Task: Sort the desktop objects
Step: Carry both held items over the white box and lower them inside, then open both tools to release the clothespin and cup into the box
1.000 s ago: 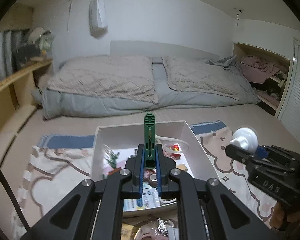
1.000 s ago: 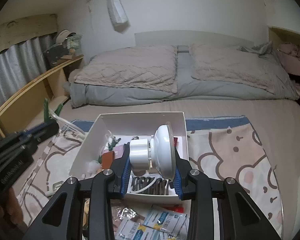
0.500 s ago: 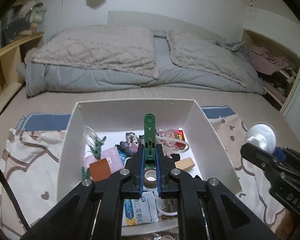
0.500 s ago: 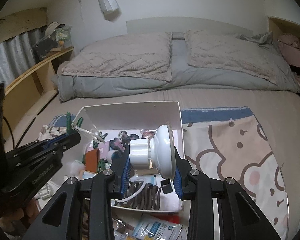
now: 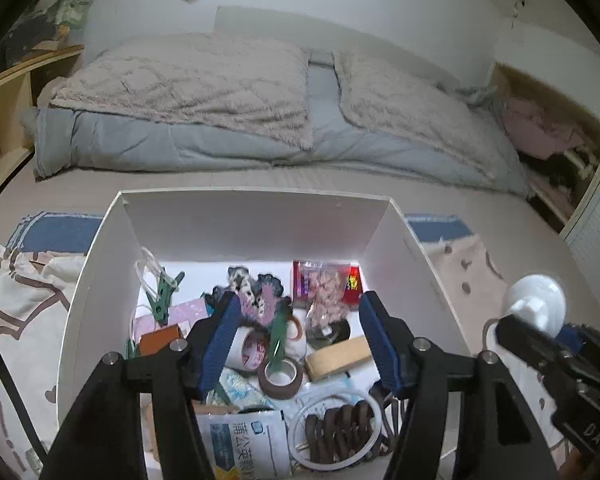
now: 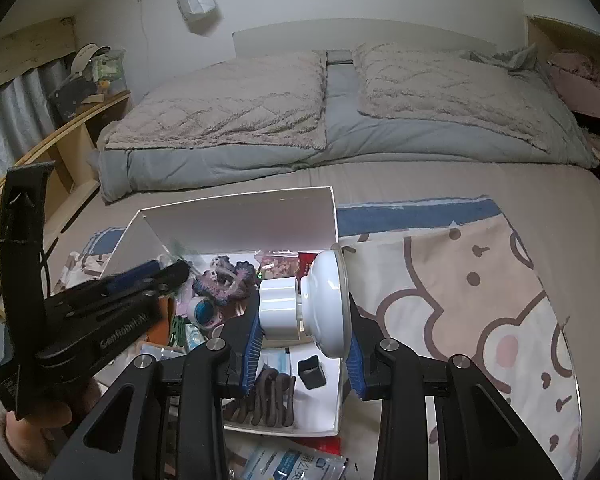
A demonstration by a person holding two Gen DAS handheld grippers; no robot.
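Observation:
My left gripper [image 5: 300,304] hangs over the open white box [image 5: 256,228], its jaws opening with blue pads apart. The green clothespin [image 5: 279,336], blurred, lies free between them on the tape rolls [image 5: 281,376], touched by neither pad. My right gripper [image 6: 304,320] is shut on a white suction-cup knob [image 6: 324,304] above the box's right wall [image 6: 252,220]. In the left wrist view the right gripper [image 5: 540,332] and the knob [image 5: 536,300] sit outside the box, at the right. The left gripper [image 6: 140,280] shows at the left of the right wrist view.
The box holds a second green clip [image 5: 162,300], snack packets [image 5: 324,280], a brown coil [image 5: 340,428] and a printed sachet [image 5: 244,440]. It stands on a cartoon-print mat [image 6: 480,280]. Behind lies a bed with quilts [image 5: 260,100]; a wooden shelf [image 6: 60,140] runs along the left.
The left gripper came down over the box and opened, letting go of the green clothespin, which dropped among the things inside. The right gripper sank closer to the box, still holding the knob.

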